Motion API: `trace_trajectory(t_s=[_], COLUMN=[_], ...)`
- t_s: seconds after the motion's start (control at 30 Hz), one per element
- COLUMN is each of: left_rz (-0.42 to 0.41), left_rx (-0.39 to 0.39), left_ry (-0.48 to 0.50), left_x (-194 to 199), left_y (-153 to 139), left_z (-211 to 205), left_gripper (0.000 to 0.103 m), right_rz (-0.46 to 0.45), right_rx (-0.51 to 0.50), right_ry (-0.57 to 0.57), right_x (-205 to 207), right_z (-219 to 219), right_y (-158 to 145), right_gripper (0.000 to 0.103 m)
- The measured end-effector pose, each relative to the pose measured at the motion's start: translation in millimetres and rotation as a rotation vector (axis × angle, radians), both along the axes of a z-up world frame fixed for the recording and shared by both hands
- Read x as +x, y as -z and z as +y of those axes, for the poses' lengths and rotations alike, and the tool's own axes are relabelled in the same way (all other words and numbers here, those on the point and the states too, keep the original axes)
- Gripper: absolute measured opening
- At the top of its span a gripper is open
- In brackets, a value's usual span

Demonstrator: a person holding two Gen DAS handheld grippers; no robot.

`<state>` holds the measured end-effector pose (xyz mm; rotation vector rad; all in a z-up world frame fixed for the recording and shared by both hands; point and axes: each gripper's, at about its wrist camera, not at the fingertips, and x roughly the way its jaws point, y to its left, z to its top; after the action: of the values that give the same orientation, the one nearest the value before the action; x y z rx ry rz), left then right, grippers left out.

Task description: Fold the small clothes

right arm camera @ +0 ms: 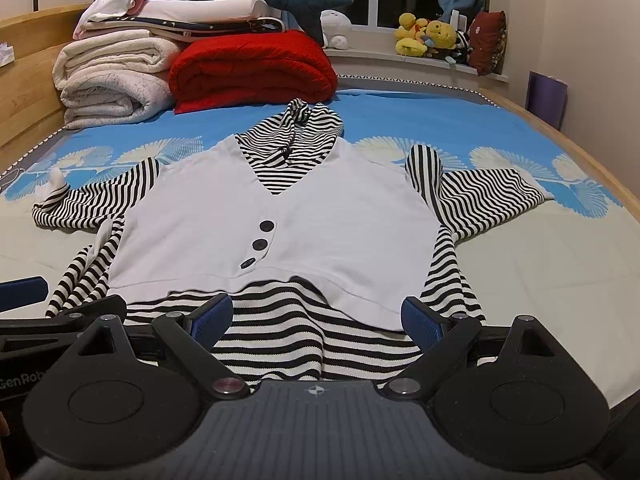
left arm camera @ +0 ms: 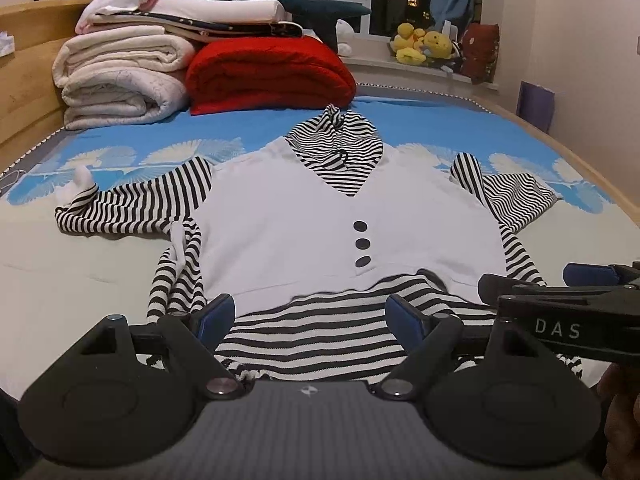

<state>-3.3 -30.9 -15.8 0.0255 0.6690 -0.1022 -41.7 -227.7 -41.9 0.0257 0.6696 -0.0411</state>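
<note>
A: Status on the fold?

B: Not started, as far as I can judge. The striped top (left arm camera: 344, 220) lies spread flat on the bed (left arm camera: 80, 264), centre of both views, white vest front up, three dark buttons (left arm camera: 361, 244) showing, hood (left arm camera: 336, 148) at the far end.

A: Sleeves?

B: Both out to the sides — left sleeve (left arm camera: 132, 208) toward the left edge of the frame with its white cuff turned up, right sleeve (right arm camera: 492, 200) bunched toward the right edge. No crease or fold-over visible anywhere.

A: Tools?

B: Left tool (left arm camera: 310, 314) and right tool (right arm camera: 318, 318) both stand wide, nothing between the pads. They hover side by side at the near hem, bottom centre of each view. Cannot tell whether the pads touch the cloth.

A: So what's left?

B: Everything, by my read — sleeves in, body folded, then probably onto a pile. The folded blankets (left arm camera: 120, 76) and red quilt (left arm camera: 272, 76) in the upper left aren't part of this.
</note>
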Motion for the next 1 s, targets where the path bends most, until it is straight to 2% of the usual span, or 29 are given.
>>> trace_trajectory(t_s=[0.5,0.67,0.77,0.83,0.87,0.9,0.93,1.0], left_rz=[0.015,0.027,0.021,0.016,0.012,0.008,0.011,0.025], left_rx=[-0.014,-0.014,-0.006,-0.003,-0.004,-0.003,-0.005,-0.026], left_ry=[0.008,0.010,0.013,0.025,0.033,0.043,0.053,0.078], left_x=[0.9,1.8,1.3,1.4,1.6,2.2,3.6,9.0], left_y=[1.1,3.0,3.2,2.1,0.3,-3.0,-8.0,-23.8], left_z=[2.8,2.8,2.3,2.3,2.4,2.9,3.1,5.4], left_gripper=[0.085,0.081,0.076,0.065,0.062,0.055,0.043,0.032], right_rz=[0.000,0.001,0.002,0.003,0.002,0.002,-0.009,-0.019], right_rx=[0.001,0.000,0.004,0.007,0.010,0.014,0.029,0.036], right_ry=[0.000,0.001,0.003,0.004,0.005,0.005,0.007,0.012], right_x=[0.1,-0.1,-0.2,1.0,2.6,3.1,3.5,4.1], right_z=[-0.8,3.2,3.5,2.2,1.4,1.8,-1.1,-2.3], right_y=[0.0,-3.5,6.0,4.4,3.6,3.4,0.0,-2.9], right_gripper=[0.092,0.092,0.092,0.092,0.092,0.092,0.092,0.092])
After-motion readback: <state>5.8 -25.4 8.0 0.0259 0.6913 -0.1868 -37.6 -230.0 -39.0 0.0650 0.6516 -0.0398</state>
